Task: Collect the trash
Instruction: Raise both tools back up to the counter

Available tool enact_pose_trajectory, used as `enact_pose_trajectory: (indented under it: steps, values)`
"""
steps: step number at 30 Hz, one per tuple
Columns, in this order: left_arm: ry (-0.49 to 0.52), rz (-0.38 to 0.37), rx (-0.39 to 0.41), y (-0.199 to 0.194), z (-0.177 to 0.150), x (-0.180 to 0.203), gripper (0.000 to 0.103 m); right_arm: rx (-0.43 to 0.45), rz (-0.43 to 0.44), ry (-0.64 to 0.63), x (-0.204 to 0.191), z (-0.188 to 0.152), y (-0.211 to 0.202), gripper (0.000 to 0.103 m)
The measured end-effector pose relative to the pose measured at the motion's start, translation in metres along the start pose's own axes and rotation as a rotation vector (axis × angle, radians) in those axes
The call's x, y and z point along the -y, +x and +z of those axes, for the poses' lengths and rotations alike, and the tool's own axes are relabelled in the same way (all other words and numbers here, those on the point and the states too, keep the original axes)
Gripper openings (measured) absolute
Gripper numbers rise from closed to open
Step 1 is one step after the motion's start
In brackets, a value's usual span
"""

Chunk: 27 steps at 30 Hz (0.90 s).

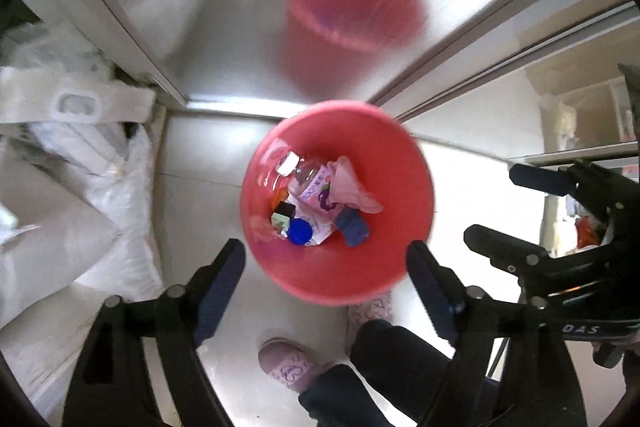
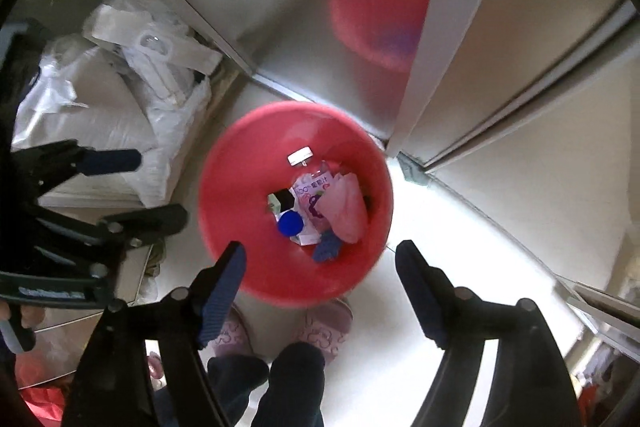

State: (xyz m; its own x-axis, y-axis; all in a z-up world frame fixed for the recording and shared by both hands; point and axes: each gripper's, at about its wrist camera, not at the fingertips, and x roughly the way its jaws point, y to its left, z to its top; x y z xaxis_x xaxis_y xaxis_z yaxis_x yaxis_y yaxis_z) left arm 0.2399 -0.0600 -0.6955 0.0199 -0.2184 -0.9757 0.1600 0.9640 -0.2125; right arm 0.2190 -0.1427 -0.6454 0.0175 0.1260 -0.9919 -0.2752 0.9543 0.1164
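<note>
A red bin [image 1: 408, 187] stands on the white floor below both grippers; it also shows in the right wrist view [image 2: 224, 187]. Inside lie a clear plastic bottle with a white cap [image 1: 304, 175], a pink cloth [image 1: 354, 187], a blue cap [image 1: 300, 231], a dark blue scrap [image 1: 354, 231] and a small green-and-black box [image 1: 284, 219]. The same trash shows in the right wrist view: bottle [image 2: 310, 183], pink cloth [image 2: 346, 213], blue cap [image 2: 291, 223]. My left gripper [image 1: 326, 267] is open and empty above the bin's near rim. My right gripper [image 2: 320, 267] is open and empty too; it also appears in the left wrist view [image 1: 496, 207].
A brushed metal door [image 1: 240, 7] behind the bin reflects it. White plastic bags [image 1: 80, 155] are piled at the left. The person's legs and pink slippers [image 1: 286, 363] stand just before the bin. A pale door frame [image 2: 444, 27] rises at the right.
</note>
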Motion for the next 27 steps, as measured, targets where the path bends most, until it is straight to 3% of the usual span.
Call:
enact_pose_trajectory:
  steps: [9,18,27]
  values:
    - [0.04,0.002,0.071,-0.159,-0.015,0.025,0.085,0.057,-0.001,0.039,-0.035,-0.009,-0.141,0.075]
    - [0.015,0.034,0.244,-0.329,-0.014,0.05,0.087,0.181,0.021,0.026,-0.063,0.004,-0.281,0.08]
    - [-0.035,0.051,0.368,-0.437,0.001,0.068,0.087,0.333,0.026,-0.067,-0.072,0.027,-0.386,0.081]
